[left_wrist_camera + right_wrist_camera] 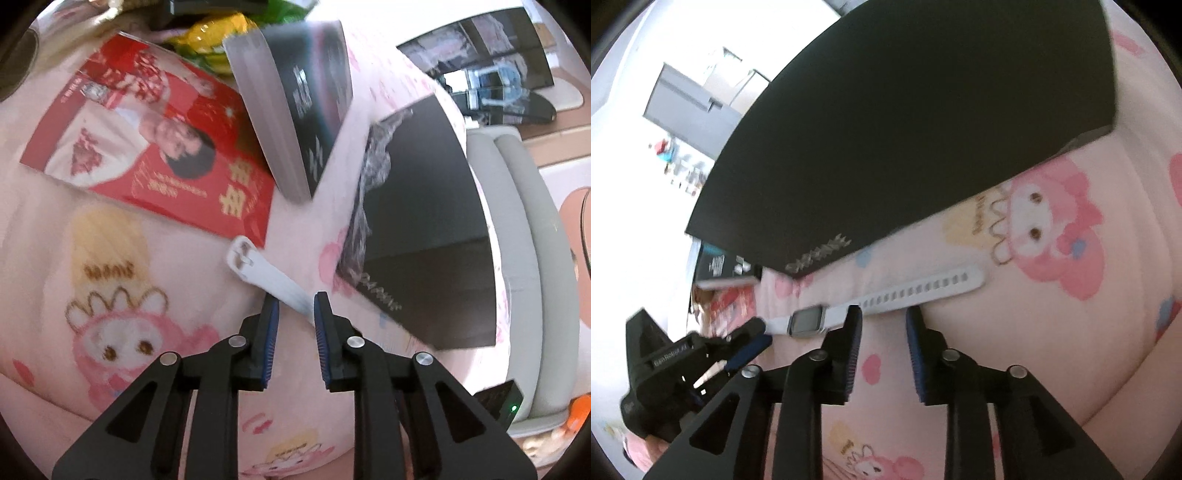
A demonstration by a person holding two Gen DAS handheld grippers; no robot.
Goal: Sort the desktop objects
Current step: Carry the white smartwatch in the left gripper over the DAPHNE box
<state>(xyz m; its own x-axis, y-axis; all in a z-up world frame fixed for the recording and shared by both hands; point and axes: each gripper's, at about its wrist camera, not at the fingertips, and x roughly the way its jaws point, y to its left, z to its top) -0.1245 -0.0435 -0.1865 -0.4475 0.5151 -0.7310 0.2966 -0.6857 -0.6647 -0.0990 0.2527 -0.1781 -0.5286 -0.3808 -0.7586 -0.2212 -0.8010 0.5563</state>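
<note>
We take the white watch (871,306) as our landmark: it lies stretched out flat on the pink cartoon-print cloth (1052,332) that covers the surface, its square grey face (807,320) toward the left claw and its holed strap (923,290) running off toward the pink rabbit print.

Our left claw (295,314) sits over the watch's buckle strap (266,271). Its blue-padded fingers (270,332) are apart, with the strap lying in the gap between them, and we cannot see the pads pressing on it.

Our right claw (882,317) hangs just on the near side of the holed strap. Its fingers are apart as well, with only cloth showing between them.

Directly beyond the watch lies a large black book (886,122) with pale lettering along its near edge. Past the buckle end of the watch a red magazine (147,147) lies flat on the cloth, and a grey-and-black book (303,110) rests tilted across its far corner. Behind that book we see a yellow packet (218,40), blurred. From the right wrist view, the left claw (750,347) shows beside the watch face.
</note>
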